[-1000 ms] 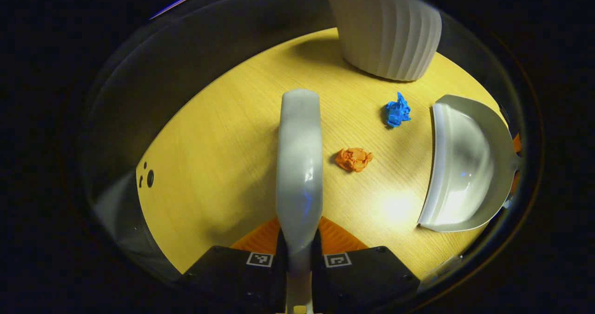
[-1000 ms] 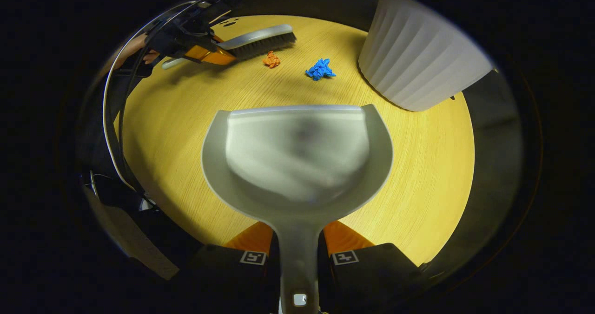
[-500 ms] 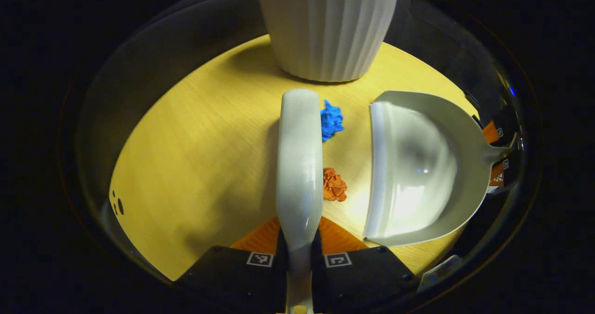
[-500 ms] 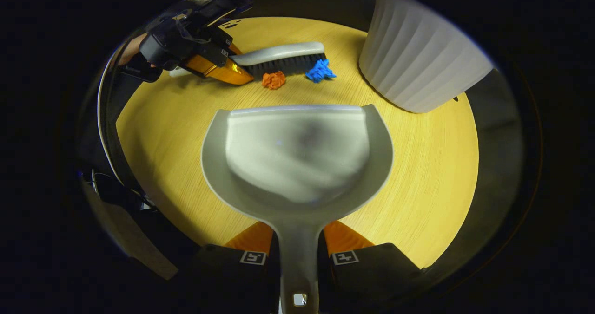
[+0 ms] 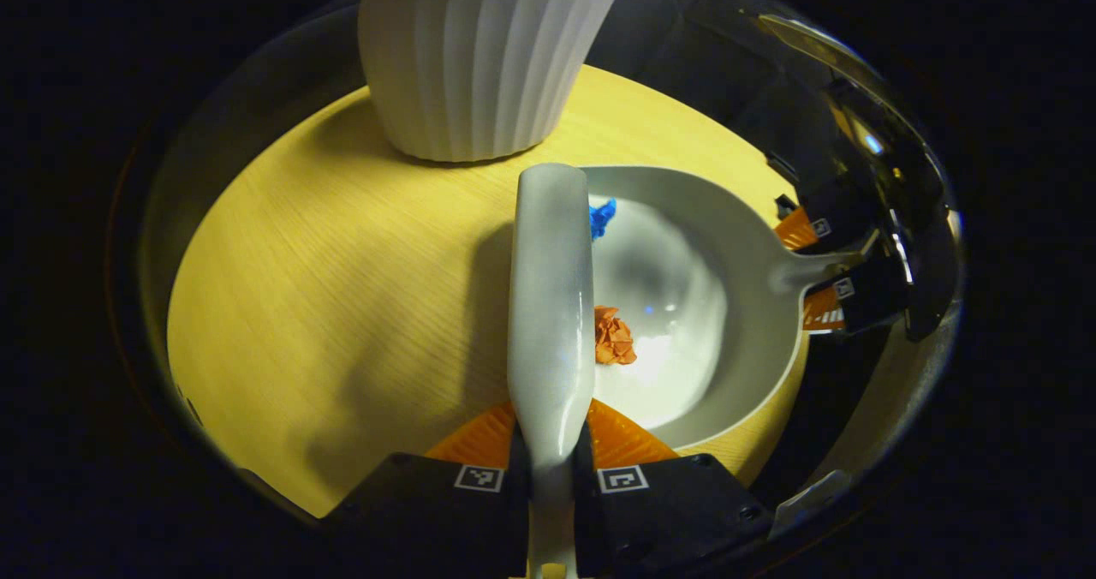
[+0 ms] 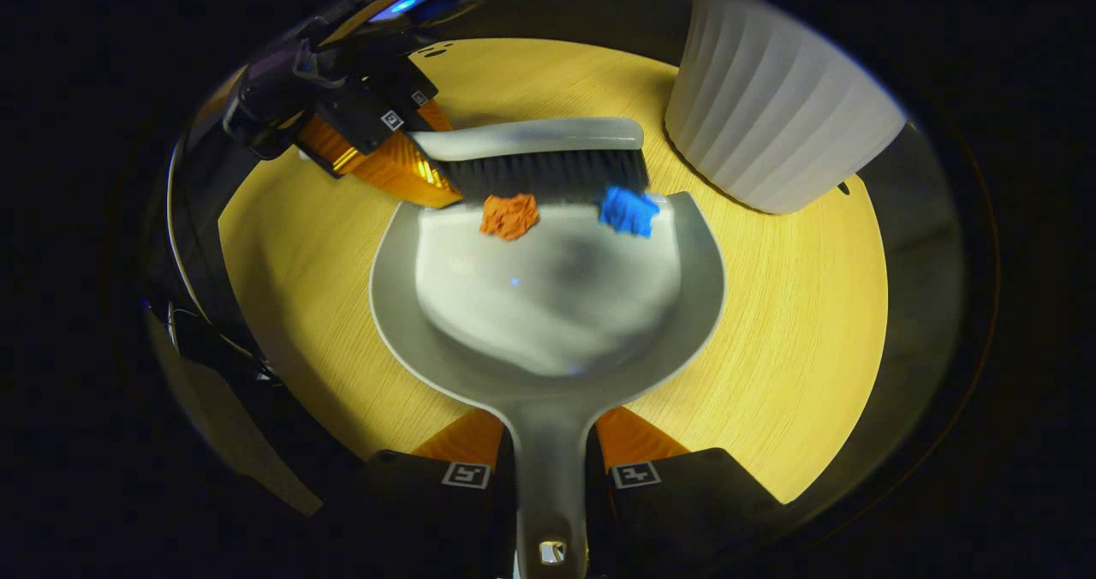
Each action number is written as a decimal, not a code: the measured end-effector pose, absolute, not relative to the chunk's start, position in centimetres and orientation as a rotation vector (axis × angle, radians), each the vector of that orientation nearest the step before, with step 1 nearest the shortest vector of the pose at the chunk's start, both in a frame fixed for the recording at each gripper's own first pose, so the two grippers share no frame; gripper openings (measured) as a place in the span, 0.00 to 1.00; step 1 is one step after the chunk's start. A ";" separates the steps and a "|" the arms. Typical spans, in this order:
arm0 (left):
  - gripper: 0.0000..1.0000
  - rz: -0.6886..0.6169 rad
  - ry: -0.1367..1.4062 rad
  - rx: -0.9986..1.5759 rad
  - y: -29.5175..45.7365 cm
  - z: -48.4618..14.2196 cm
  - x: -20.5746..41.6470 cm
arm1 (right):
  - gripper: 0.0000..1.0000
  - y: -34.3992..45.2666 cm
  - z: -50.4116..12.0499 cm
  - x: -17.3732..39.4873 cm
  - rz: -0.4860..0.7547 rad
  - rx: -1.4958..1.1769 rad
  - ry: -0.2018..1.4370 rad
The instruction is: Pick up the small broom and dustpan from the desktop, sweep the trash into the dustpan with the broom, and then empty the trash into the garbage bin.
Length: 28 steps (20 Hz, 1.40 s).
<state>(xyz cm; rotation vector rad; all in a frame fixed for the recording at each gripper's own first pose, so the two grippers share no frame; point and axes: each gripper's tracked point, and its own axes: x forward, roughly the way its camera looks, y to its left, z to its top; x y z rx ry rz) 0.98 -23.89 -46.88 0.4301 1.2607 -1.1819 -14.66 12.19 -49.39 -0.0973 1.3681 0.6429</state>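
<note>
My left gripper [image 5: 550, 446] is shut on the grey broom [image 5: 550, 296], whose back runs up the middle of the left gripper view. In the right gripper view the broom [image 6: 539, 155] stands with its dark bristles at the dustpan's front lip. My right gripper [image 6: 550, 468] is shut on the handle of the grey dustpan [image 6: 548, 305], which lies flat on the table. An orange paper wad [image 6: 509, 216] and a blue paper wad [image 6: 628, 211] sit just inside the lip, against the bristles. The dustpan [image 5: 728, 305] holds the orange wad [image 5: 614, 337] and blue wad [image 5: 602, 217].
A white ribbed garbage bin [image 6: 771, 108] stands on the yellow wooden table [image 6: 796, 322] at the far right of the dustpan; the bin [image 5: 475, 56] is straight ahead of the broom. The table edge curves close on the right.
The broom has swept toward the dustpan, pushing both paper wads off the table and over the lip into the pan. The dustpan has stayed put.
</note>
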 end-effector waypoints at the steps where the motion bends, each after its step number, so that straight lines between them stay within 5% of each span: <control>1: 0.25 -1.163 1.266 0.406 -23.8 -46.4 0.8 | 0.36 12.0 -49.4 -14.9 0.641 -0.092 1.357; 9: 0.25 -0.911 1.211 0.212 -20.6 -43.2 0.2 | 0.36 12.3 -49.3 -15.1 0.567 0.008 1.292; 17: 0.25 -0.522 1.196 0.141 -11.0 -45.6 1.9 | 0.36 5.7 -39.2 -16.2 0.393 0.075 1.339; 28: 0.25 -0.560 1.241 0.137 -10.5 -46.9 -3.7 | 0.36 -6.9 -24.3 -5.6 0.205 0.069 1.273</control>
